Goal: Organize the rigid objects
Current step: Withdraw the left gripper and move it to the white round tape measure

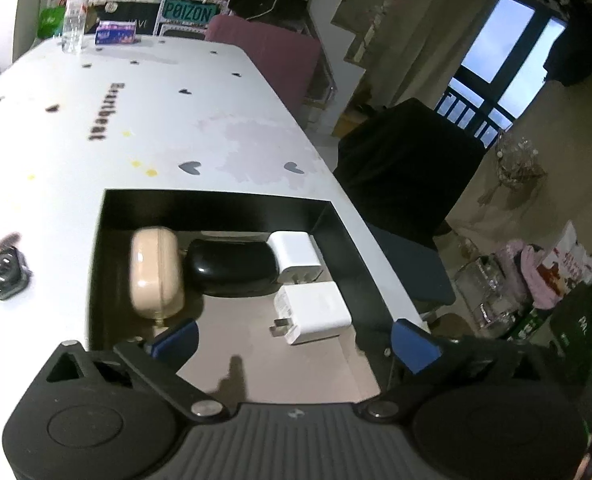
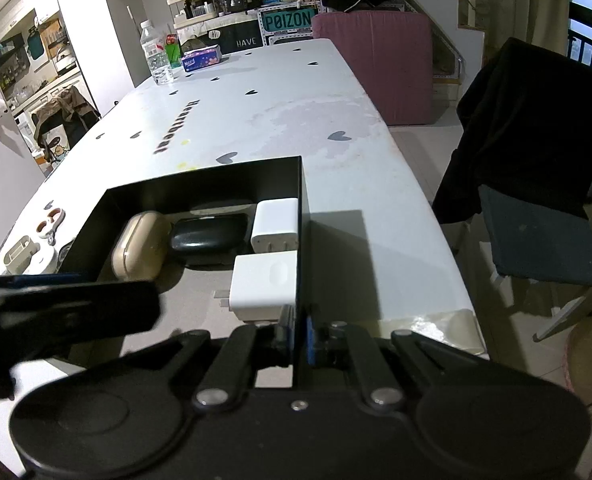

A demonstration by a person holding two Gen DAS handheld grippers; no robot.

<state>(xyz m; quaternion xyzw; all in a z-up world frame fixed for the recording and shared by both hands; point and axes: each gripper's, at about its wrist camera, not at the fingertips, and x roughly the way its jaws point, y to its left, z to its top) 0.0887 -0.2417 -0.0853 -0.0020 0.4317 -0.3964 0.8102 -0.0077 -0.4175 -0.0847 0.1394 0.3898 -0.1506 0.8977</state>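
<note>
Box [image 1: 335, 216] holds four: beige case [image 1: 156, 272], black case [image 1: 232, 266], two chargers [image 1: 311, 312]. Left gripper [image 1: 294, 340] spread wide, empty, above box. Right gripper [image 2: 297, 344] pinches box wall. Left on table [image 2: 335, 92]: watch [image 1: 6, 274], scissors [image 2: 50, 224].

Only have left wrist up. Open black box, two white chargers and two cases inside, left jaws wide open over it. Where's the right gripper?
Observer: The right gripper is shut on the right wall of the black box, one pad on each side of the wall.
Operator: Anything on the table out past the box's left side?
Observer: Small scissors lie there, with a beige holder just nearer the camera.
Operator: What's the table like on the right gripper's side?
Observer: The near right corner of the table ends in a glossy, yellowish patch, with nothing standing on it.
</note>
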